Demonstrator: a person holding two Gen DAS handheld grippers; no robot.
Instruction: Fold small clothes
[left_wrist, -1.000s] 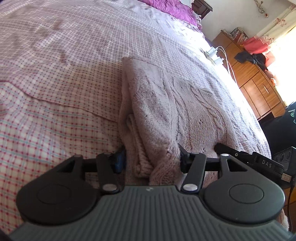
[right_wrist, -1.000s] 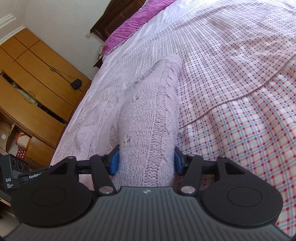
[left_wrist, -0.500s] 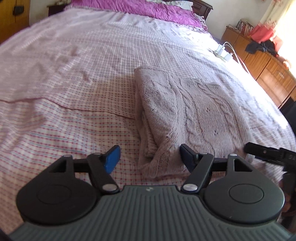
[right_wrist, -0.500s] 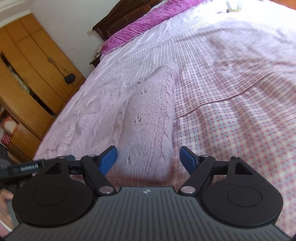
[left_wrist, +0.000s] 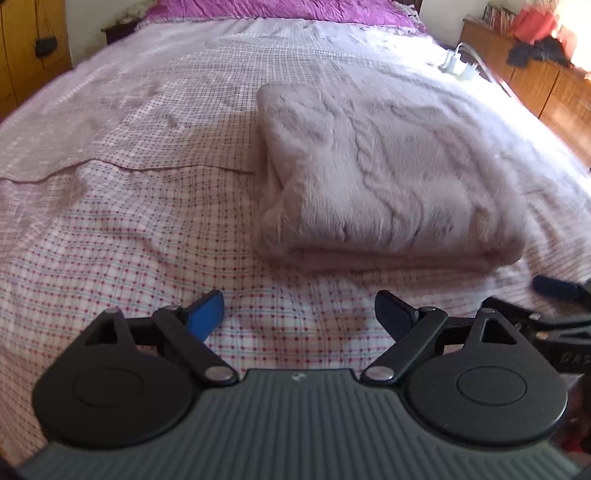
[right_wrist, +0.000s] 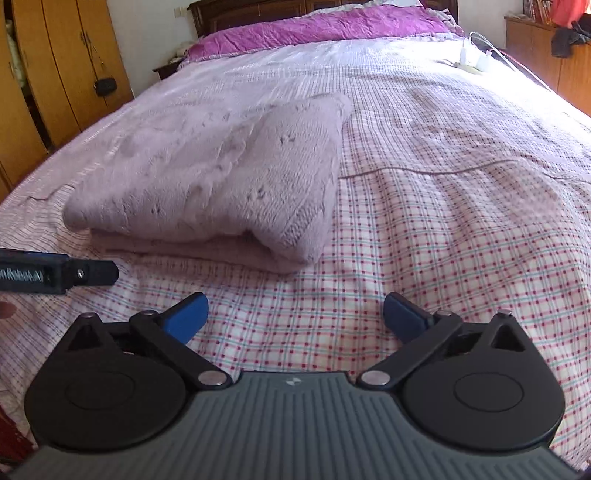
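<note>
1. The folded pink knit sweater (left_wrist: 388, 177) lies on the checked bedspread (left_wrist: 129, 221), ahead of both grippers.
2. The left gripper (left_wrist: 299, 310) and the right gripper (right_wrist: 295, 312) both stand wide open and hold nothing.
3. From the left jaws the sweater lies forward-right; from the right jaws, forward-left; neither gripper is clearly nearer.

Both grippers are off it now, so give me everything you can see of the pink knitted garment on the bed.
The knitted garment is pale pink and fluffy, with raised cable patterns across its top. It lies folded into a thick, roughly rectangular stack of several layers, its rounded fold edges facing the cameras. It rests flat on the checked bedspread, near the bed's foot. Nothing else touches it: the left gripper and right gripper are both open and short of it.
</note>
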